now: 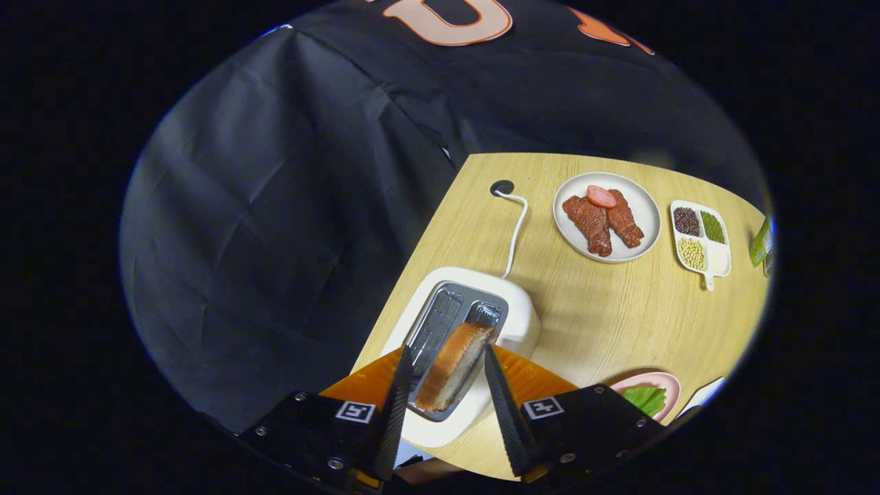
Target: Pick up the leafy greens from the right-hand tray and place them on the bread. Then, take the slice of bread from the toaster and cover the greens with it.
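A slice of bread [454,368] with a browned crust stands upright in the right slot of the white toaster [515,309]. My gripper [447,349] hangs over the toaster, open, with one finger on each side of the slice. A thin gap shows between the left finger and the bread; the right finger lies close against its other side. The toaster's left slot [436,323] holds nothing. A leafy green [645,399] lies on a pink plate [668,382], off to the right beyond my right finger and partly hidden by the gripper body.
The toaster's white cable [515,234] runs back to a hole in the wooden table [605,316]. Further back sit a white plate with meat [643,237] and a divided dish of beans [718,258]. A green packet [761,240] is at the far right.
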Tool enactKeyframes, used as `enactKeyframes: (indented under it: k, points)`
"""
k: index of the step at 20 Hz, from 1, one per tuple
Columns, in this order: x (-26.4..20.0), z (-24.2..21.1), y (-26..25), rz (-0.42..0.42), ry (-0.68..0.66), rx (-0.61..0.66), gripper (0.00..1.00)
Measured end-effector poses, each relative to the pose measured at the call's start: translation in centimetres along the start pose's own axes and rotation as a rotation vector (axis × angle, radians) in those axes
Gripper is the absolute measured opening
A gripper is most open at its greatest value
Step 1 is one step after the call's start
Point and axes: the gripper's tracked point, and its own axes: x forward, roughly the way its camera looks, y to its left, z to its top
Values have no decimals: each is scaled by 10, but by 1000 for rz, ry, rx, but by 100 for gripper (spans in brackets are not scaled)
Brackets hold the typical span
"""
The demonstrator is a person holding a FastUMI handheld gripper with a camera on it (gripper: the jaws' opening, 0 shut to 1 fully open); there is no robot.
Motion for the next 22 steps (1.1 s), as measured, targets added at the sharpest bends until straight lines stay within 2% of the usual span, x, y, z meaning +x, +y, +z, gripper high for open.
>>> enactKeyframes:
  k: [2,6,9,12,14,22]
  points:
    - [7,-10,11,48,46,20,56]
    - [11,-20,6,6,68,-11,43]
    - [12,-14,2,4,31,-12,38]
    - [2,-10,-2,2,-22,-7,15]
    - [-9,-10,-3,27,-42,5,10]
    - [-79,-6,-30,133,-211,70,9]
